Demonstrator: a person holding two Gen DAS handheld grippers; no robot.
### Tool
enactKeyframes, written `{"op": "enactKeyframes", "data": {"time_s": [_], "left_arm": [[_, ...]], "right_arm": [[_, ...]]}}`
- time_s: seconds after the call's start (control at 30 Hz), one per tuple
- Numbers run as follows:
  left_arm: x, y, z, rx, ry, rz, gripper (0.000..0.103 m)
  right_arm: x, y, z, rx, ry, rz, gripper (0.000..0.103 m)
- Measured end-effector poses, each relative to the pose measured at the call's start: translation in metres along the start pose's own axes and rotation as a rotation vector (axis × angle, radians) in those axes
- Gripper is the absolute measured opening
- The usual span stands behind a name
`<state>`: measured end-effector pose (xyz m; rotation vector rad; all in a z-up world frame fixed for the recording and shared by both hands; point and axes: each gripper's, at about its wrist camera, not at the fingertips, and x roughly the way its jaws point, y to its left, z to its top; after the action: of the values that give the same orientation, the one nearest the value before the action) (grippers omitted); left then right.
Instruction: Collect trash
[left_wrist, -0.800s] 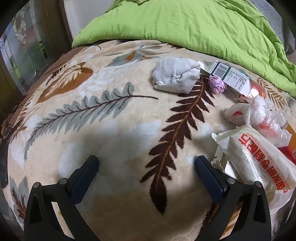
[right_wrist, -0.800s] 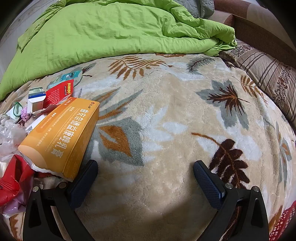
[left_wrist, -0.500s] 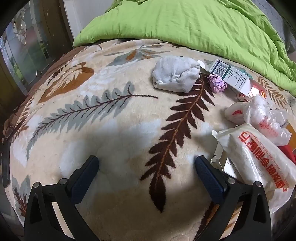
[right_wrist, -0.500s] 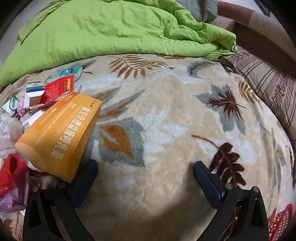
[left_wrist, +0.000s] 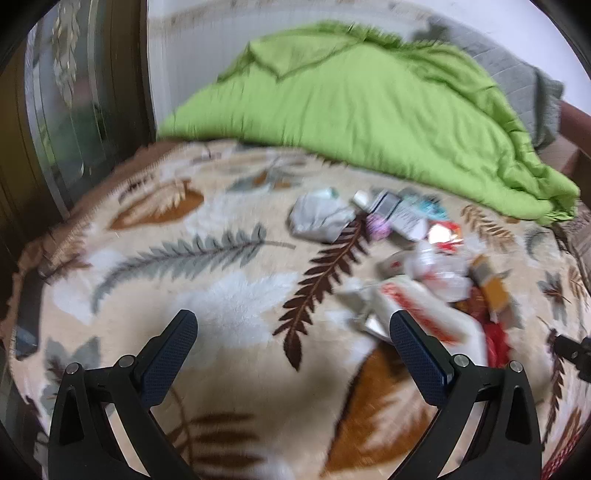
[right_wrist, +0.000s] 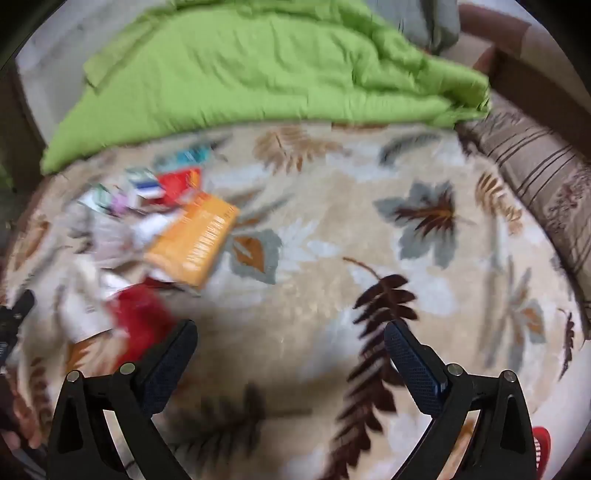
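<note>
Trash lies in a loose heap on a leaf-patterned blanket (left_wrist: 229, 302). In the left wrist view I see a crumpled white bag (left_wrist: 319, 219), a small pink wad (left_wrist: 377, 226), a white box (left_wrist: 404, 218), clear plastic (left_wrist: 439, 269), a white pouch with red print (left_wrist: 424, 314) and a red wrapper (left_wrist: 496, 341). My left gripper (left_wrist: 293, 334) hangs open above the blanket, its right finger close to the pouch. The right wrist view shows an orange box (right_wrist: 195, 242) and the red wrapper (right_wrist: 142, 319). My right gripper (right_wrist: 290, 338) is open, empty, right of the heap.
A green quilt (left_wrist: 369, 99) is bunched across the far side of the bed. A striped pillow (right_wrist: 543, 177) lies at the right edge. A dark glass-panelled door (left_wrist: 62, 110) stands left of the bed. Both views are blurred.
Both grippers have pulled back and up from the blanket, so the trash heap looks smaller and farther away. Both stay open with nothing held.
</note>
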<state>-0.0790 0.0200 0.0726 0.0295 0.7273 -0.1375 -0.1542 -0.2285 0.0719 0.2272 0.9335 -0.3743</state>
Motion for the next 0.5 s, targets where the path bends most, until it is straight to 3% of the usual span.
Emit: {"op": "enactKeyframes", "data": {"time_s": [0.2, 0.33, 0.4, 0.5], "left_arm": [[-0.085, -0.005, -0.021, 0.084, -0.155, -0.053, 0.103], [-0.126, 0.002, -0.054, 0.101, -0.24, -0.031, 0.103], [-0.137, 0.002, -0.072, 0.11, -0.288, 0.003, 0.103], [-0.146, -0.003, -0.083, 0.137, -0.3, -0.004, 0.103]], "right_arm": [[-0.079, 0.014, -0.046, -0.036, -0.232, 0.037, 0.102], [-0.101, 0.013, -0.082, -0.043, -0.305, 0.059, 0.102], [-0.111, 0.013, -0.098, -0.045, -0.36, 0.038, 0.102], [-0.123, 0.011, -0.109, -0.035, -0.421, 0.007, 0.102]]}}
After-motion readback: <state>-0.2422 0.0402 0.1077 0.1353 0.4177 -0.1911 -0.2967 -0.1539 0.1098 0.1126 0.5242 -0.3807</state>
